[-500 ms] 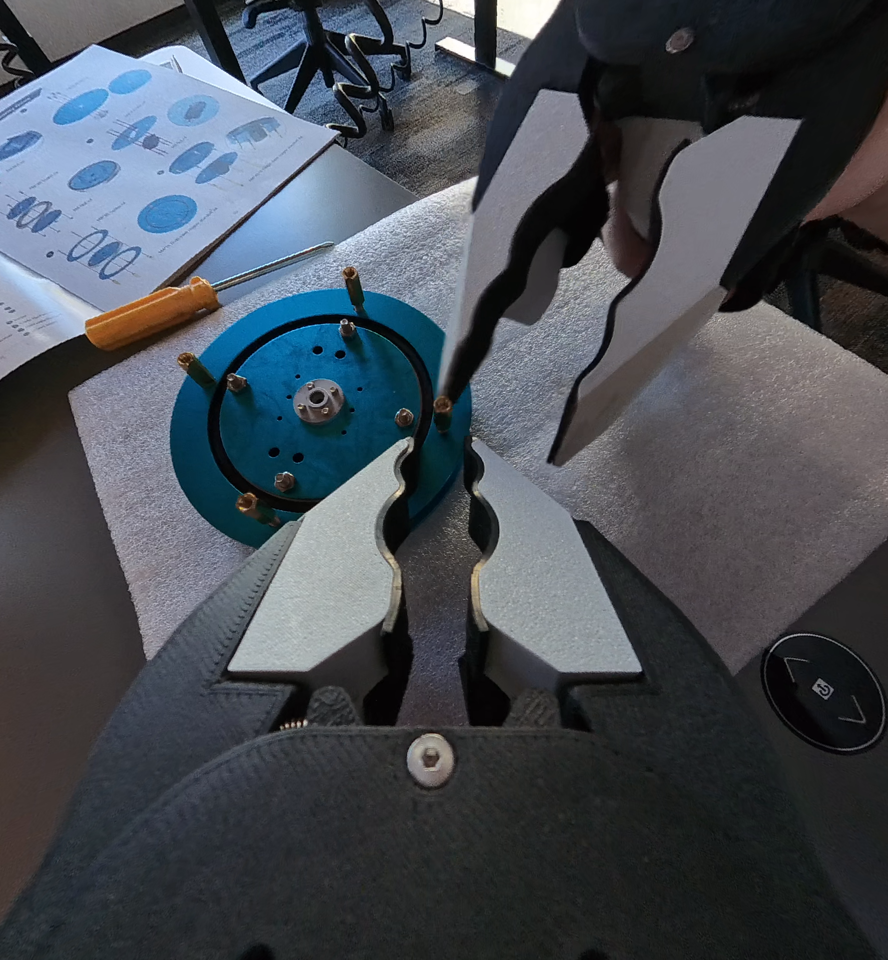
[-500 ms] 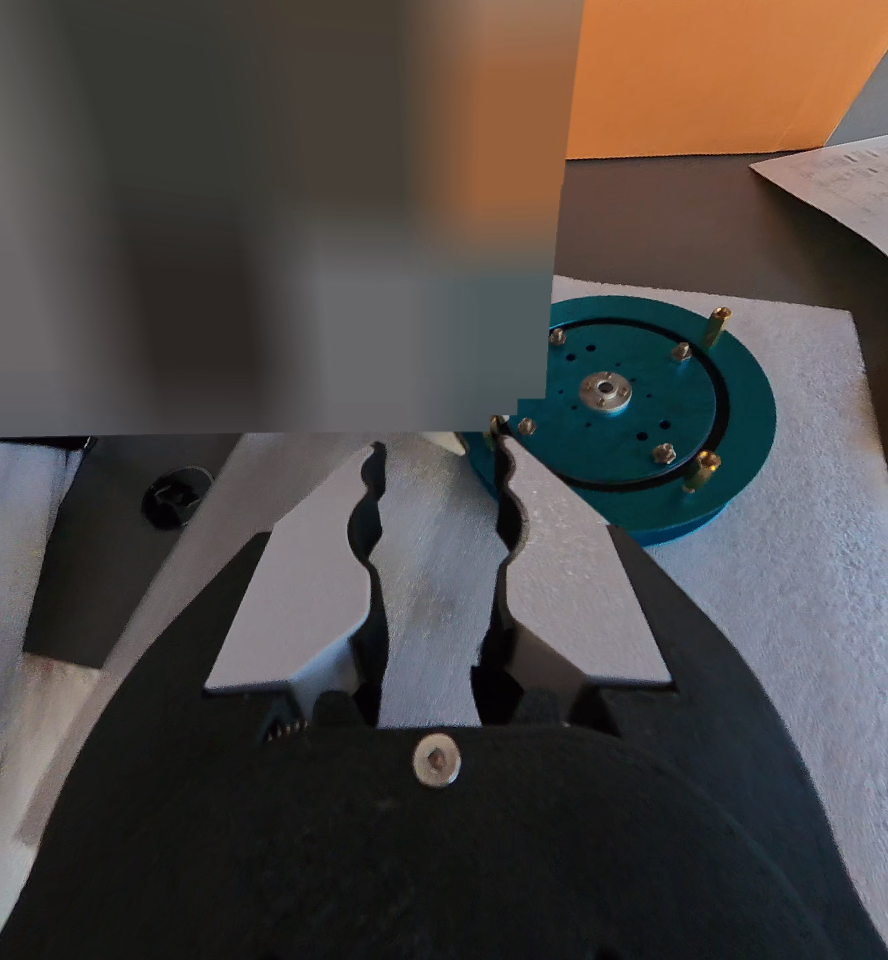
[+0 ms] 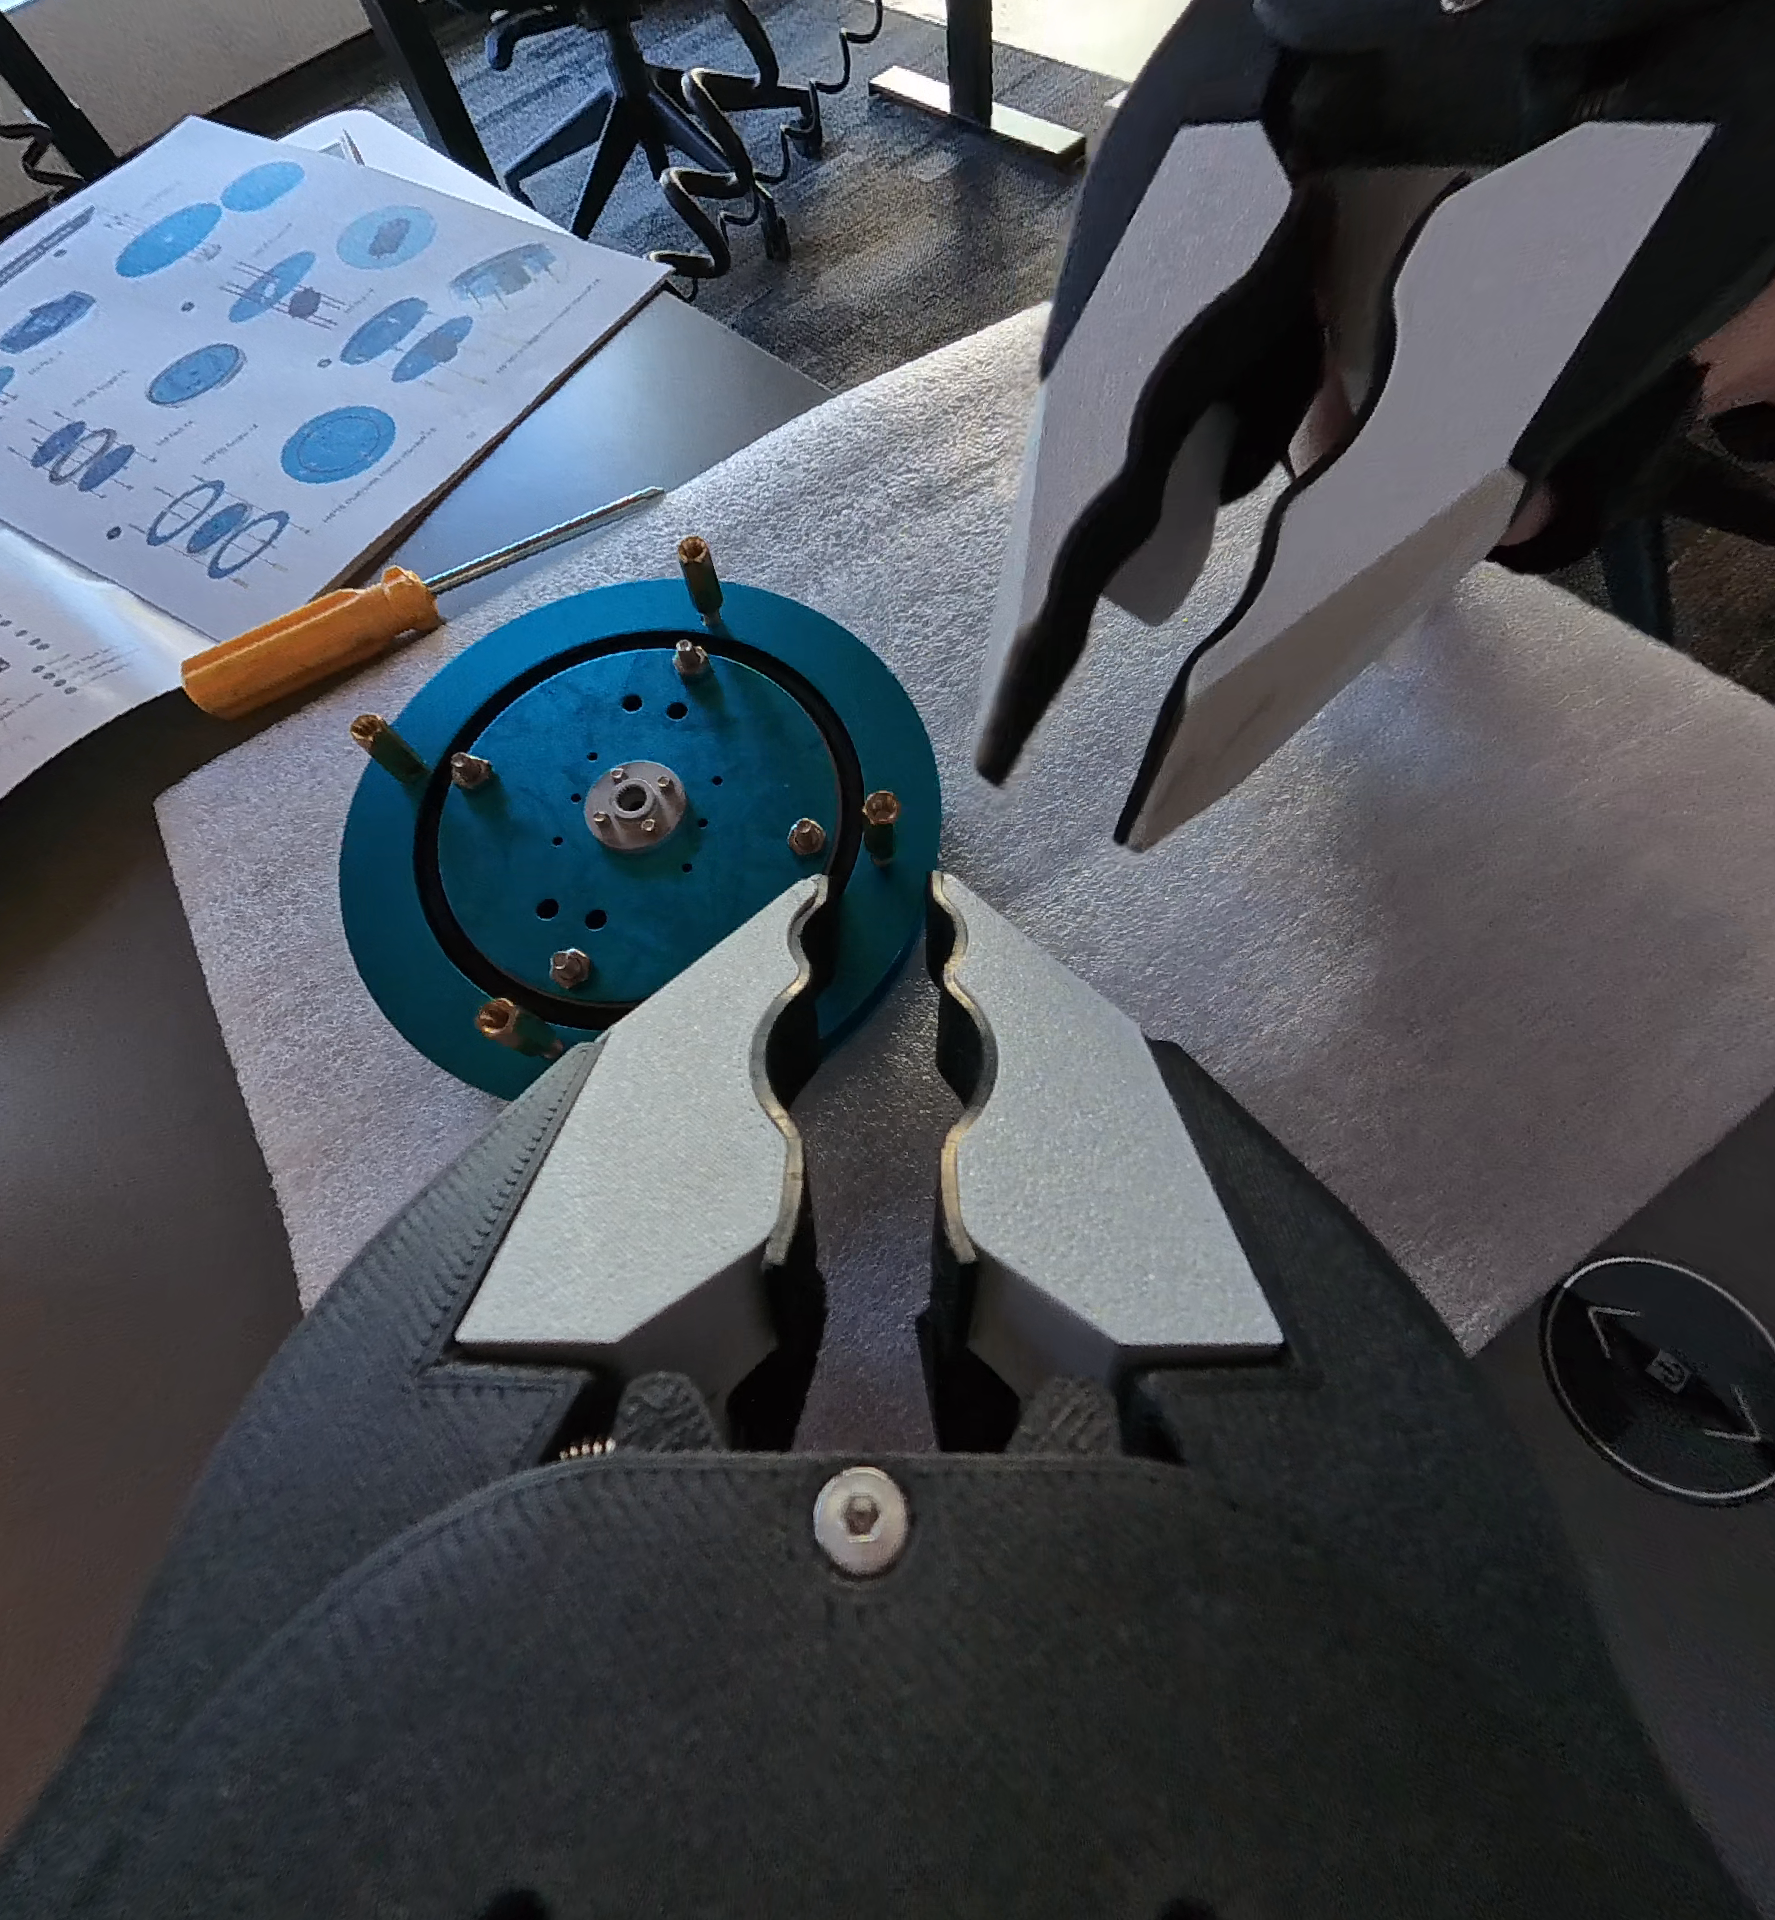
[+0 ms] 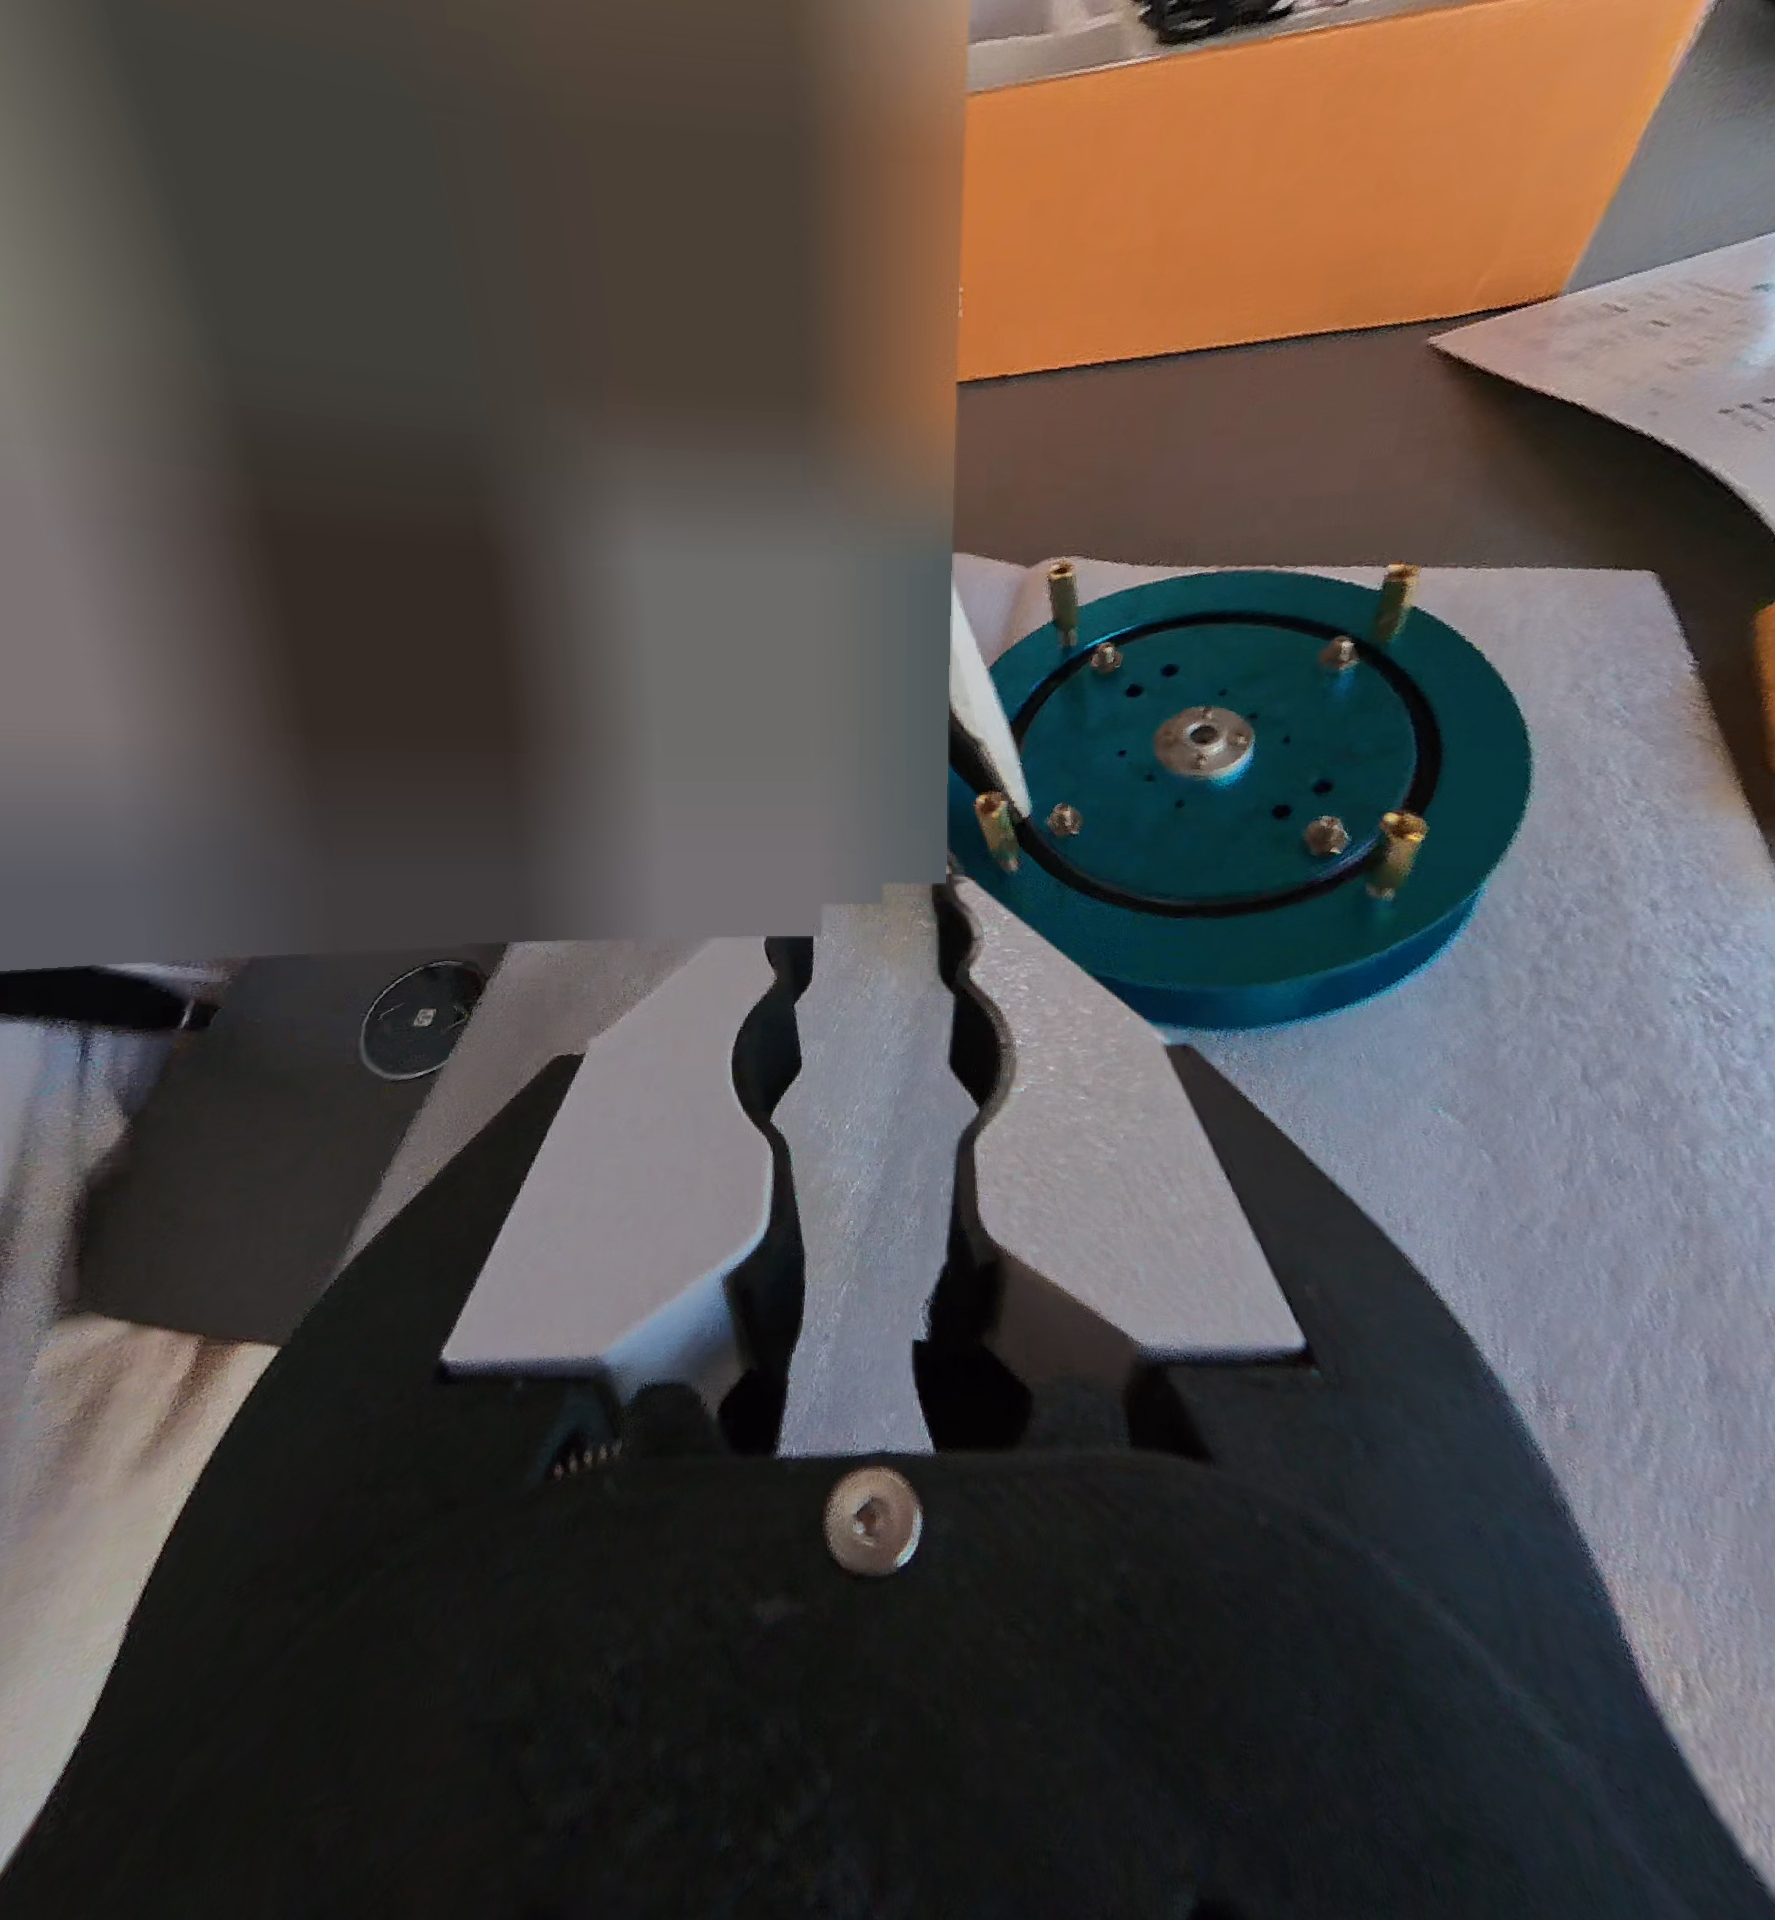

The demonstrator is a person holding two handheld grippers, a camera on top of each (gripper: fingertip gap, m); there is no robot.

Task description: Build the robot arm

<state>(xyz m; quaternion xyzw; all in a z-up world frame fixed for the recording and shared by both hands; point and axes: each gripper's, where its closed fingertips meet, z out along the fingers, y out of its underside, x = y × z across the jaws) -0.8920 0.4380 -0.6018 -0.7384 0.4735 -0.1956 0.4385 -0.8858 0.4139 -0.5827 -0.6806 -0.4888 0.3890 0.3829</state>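
I see a matt blue metal disc (image 3: pixel 509 904) with brassy standoffs (image 3: pixel 881 823) on rough white foam sheet (image 3: pixel 1382 935). My left gripper (image 3: pixel 875 894) has grainy grey fingers (image 3: pixel 654 1164) in ribbed black plastic. The screwdriver (image 3: pixel 311 649) handle looks glossy orange plastic.

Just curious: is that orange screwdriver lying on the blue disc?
No, the orange screwdriver lies beside the blue disc, apart from it.

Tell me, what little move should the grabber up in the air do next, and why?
Probably lower the right gripper a little toward the nearest brass standoff on the blue disc. Its jaws are open and empty, hovering just beside that post, and the left gripper is open and empty at the disc's near edge.
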